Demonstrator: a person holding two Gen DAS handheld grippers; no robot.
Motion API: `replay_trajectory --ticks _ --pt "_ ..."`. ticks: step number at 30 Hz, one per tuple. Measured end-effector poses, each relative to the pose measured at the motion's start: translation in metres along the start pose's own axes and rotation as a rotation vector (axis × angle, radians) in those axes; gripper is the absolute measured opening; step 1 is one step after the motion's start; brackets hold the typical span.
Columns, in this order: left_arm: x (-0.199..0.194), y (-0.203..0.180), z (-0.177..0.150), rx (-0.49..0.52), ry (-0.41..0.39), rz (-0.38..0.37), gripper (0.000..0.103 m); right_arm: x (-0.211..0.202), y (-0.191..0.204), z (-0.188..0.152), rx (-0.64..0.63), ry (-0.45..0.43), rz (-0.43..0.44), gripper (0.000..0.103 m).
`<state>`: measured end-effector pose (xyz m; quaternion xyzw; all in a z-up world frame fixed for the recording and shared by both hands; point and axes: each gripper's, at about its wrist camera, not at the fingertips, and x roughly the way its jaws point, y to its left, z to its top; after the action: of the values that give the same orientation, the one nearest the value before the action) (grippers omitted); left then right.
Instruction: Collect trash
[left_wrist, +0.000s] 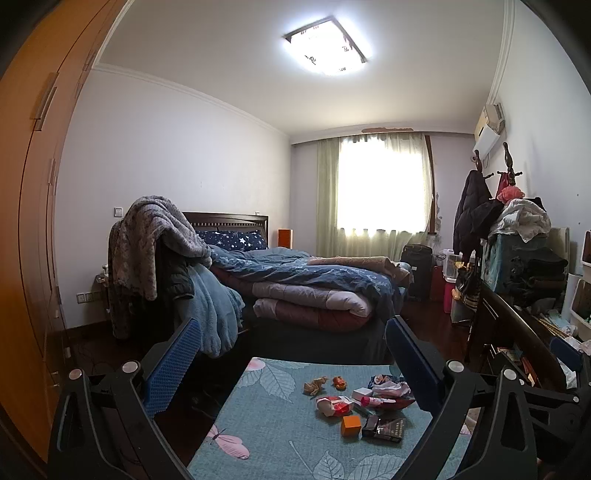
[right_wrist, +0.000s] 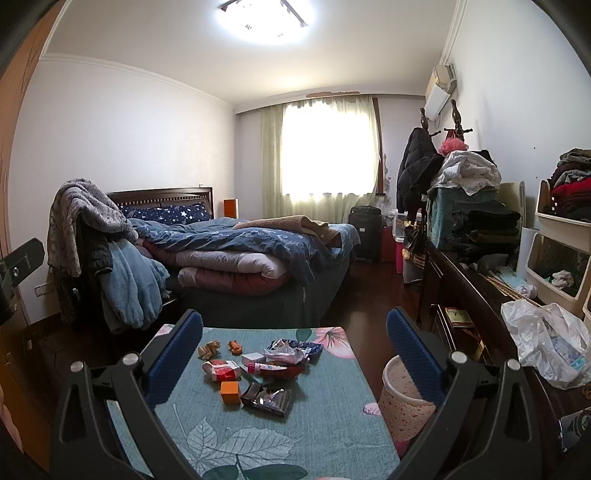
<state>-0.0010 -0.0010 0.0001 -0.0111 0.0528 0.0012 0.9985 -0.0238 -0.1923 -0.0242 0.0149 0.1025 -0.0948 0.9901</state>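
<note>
left gripper (left_wrist: 295, 354): jaws wide apart, nothing between the blue pads, held above the near end of the table.
right gripper (right_wrist: 295, 343): jaws wide apart, empty, also above the table.
table (right_wrist: 317, 435): covered by a teal cloth printed with leaves and pink flowers.
trash (right_wrist: 258, 373): loose cluster lying on the cloth towards its far end, ahead of both grippers, touched by neither.
orange box (right_wrist: 229, 392): small cube at the near edge of the cluster, just beside a dark foil packet (right_wrist: 267, 398).
red and white wrapper (right_wrist: 221, 370): crumpled, behind the orange box.
crumpled brown paper (right_wrist: 209, 349): at the far left of the cluster, slightly apart.
waste bin (right_wrist: 404, 402): pink speckled, on the floor just beside the table's right edge, partly hidden by the right finger.
bed (right_wrist: 236, 251): beyond the table, piled with folded quilts.
</note>
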Motion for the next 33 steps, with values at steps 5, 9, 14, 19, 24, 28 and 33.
replay_trajectory --ticks 5,9,14,19,24,28,33 --pt "0.0003 -0.0002 0.0 0.001 0.002 0.002 0.099 0.0003 -0.0001 -0.0005 0.0 0.001 0.0 0.1" --pt "0.0002 -0.0004 0.0 0.002 0.002 0.0 0.099 0.0013 -0.0003 -0.002 0.001 0.003 0.0 0.1" --pt "0.0026 -0.002 -0.0015 0.007 0.003 0.002 0.099 0.0015 -0.0003 -0.003 0.001 0.005 0.002 0.1" --pt "0.0023 -0.0021 -0.0014 0.006 0.003 0.002 0.099 0.0017 -0.0006 -0.0042 0.002 0.006 0.002 0.1" --pt "0.0022 -0.0025 -0.0016 0.005 0.004 0.003 0.099 0.0017 -0.0014 -0.0052 0.003 0.007 0.004 0.1" --pt "0.0025 -0.0024 -0.0016 0.008 0.004 0.003 0.099 0.0021 -0.0008 -0.0043 0.003 0.008 0.004 0.1" --pt "0.0058 -0.0061 -0.0043 0.005 0.009 -0.003 0.099 0.0037 -0.0017 -0.0084 0.002 0.01 0.008 0.1"
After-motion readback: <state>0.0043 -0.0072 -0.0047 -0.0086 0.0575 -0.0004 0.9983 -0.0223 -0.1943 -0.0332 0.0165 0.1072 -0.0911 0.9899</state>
